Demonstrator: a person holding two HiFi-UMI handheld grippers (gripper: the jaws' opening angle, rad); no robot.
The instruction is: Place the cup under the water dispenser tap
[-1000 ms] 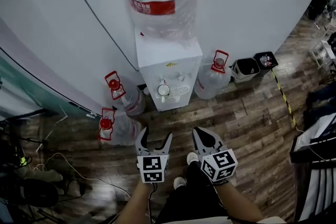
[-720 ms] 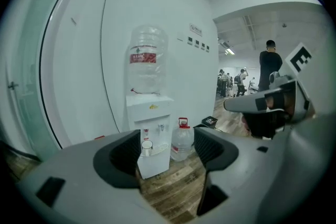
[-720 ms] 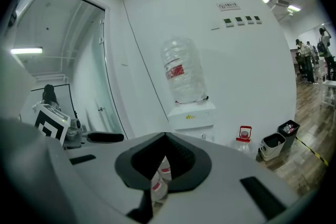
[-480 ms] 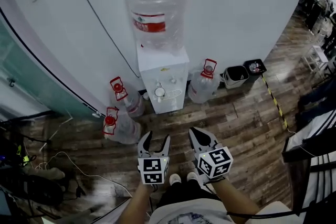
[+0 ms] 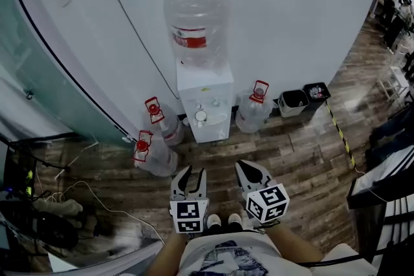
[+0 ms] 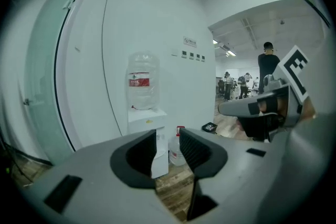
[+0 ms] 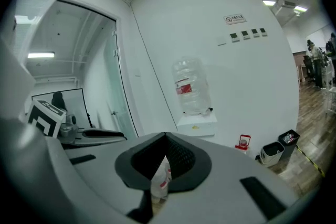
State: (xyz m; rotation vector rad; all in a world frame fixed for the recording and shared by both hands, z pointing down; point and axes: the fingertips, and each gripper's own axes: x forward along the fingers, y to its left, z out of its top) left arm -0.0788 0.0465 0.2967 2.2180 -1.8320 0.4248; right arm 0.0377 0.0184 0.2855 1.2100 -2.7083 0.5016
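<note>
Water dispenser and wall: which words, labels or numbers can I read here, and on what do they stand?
No text can be read.
Red label on the water bottle: print too blurred.
Wall sign: too small.
Yellow sticker on the dispenser: too small.

Head view looks steeply down from well back; both gripper views face forward, all sharing the water dispenser [image 5: 206, 92].

The dispenser [image 5: 206, 95] looks smooth plastic, the floor [image 5: 304, 158] glossy wood
</note>
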